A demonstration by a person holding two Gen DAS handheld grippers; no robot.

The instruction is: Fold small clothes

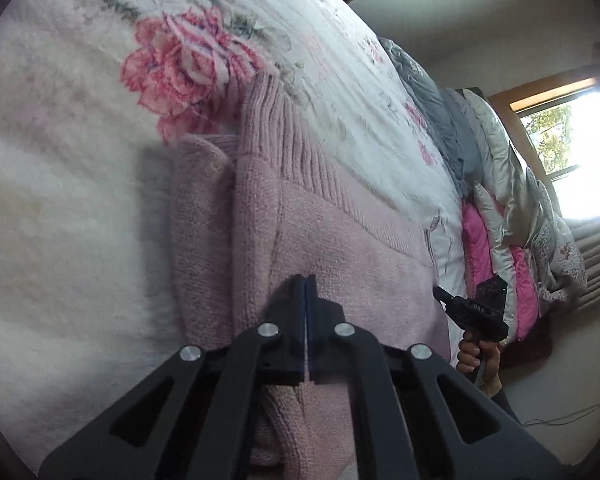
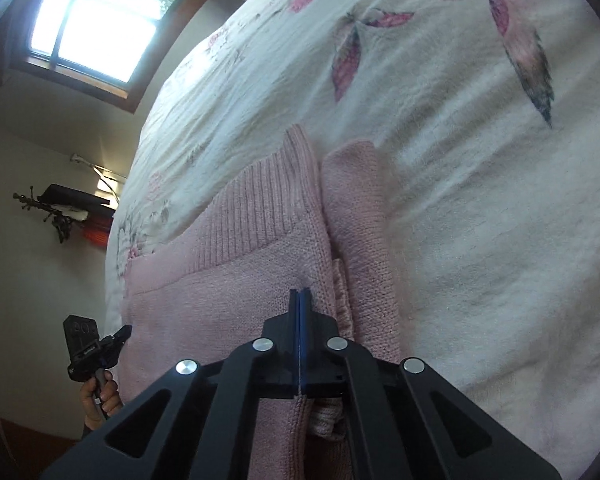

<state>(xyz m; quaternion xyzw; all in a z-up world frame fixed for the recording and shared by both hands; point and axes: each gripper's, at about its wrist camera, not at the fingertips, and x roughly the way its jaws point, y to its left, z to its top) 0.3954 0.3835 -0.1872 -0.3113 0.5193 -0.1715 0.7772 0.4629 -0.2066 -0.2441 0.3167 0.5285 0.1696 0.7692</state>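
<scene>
On a bed spread with a white floral quilt [image 1: 260, 28], seen from the left wrist camera, the left gripper [image 1: 305, 280] is clenched on a fold of a pink knit sweater [image 1: 340, 240], a sliver of the fabric showing between the blue pads of its jaws. By its look the garment is soft, light and limp, a loose knit likely to sag and stretch wherever it hangs unsupported; pinching it at an edge or corner through both layers, as the jaws do, seems the surest hold. Its ribbed hem [image 1: 300, 148] runs away up the quilt, and a sleeve [image 1: 200, 208] lies folded alongside the body on the left. Farther right, a person's hand [image 1: 474, 354] grips the handle of the right gripper [image 1: 440, 292] at the sweater's other edge, with a heap of grey and bright pink bedding [image 1: 496, 240] beyond it under a sunlit window [image 1: 568, 148].

Over the same bed, from the right wrist camera, the right gripper [image 2: 300, 294] is likewise closed on the pink knit sweater [image 2: 228, 300], a strip of knit caught in its jaws. The ribbed hem [image 2: 260, 208] reaches toward the quilt's leaf print [image 2: 528, 56], and the other sleeve [image 2: 360, 216] is tucked beside the body on the right. At lower left, a hand [image 2: 100, 398] holds the left gripper [image 2: 122, 332] against the sweater's far edge. Dusty pink throughout, the sweater lies flat with both sleeves turned in.
</scene>
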